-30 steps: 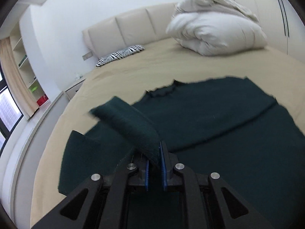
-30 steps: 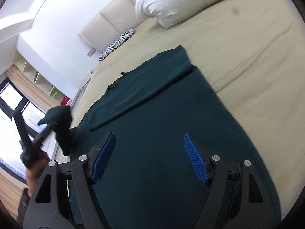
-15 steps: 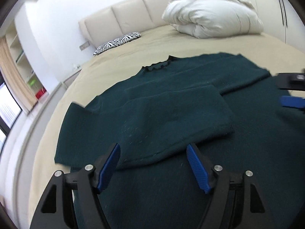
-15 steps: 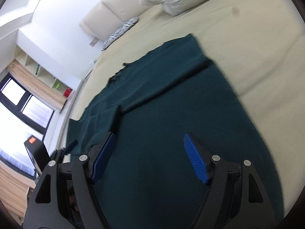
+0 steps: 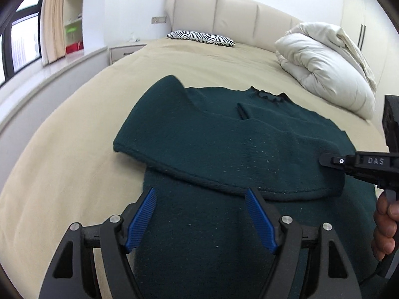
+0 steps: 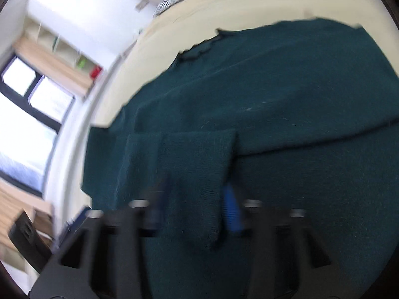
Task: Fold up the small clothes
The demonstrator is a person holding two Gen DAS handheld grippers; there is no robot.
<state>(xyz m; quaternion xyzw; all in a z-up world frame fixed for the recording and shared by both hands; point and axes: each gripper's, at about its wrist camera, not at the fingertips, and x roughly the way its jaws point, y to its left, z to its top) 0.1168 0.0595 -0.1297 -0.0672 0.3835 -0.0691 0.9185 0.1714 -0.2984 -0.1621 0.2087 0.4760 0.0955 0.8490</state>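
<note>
A dark green knit sweater (image 5: 224, 134) lies on the beige bed (image 5: 74, 137), with one sleeve (image 5: 249, 164) folded across its body. My left gripper (image 5: 200, 219) is open and empty, just above the sweater's lower part. My right gripper (image 6: 197, 211) is seen blurred in its own view, its jaws apart on either side of the folded sleeve's end (image 6: 199, 174). In the left wrist view it reaches in from the right (image 5: 331, 162) at the sleeve's cuff end.
A folded white duvet (image 5: 324, 67) lies at the far right of the bed and a zebra-print pillow (image 5: 199, 37) by the padded headboard (image 5: 224, 15). A nightstand (image 5: 124, 51), shelves and a window stand at the left.
My left gripper let go of the sleeve, opened and drew back. The sleeve now lies folded across the sweater. My right gripper swung over to the sleeve's end.
</note>
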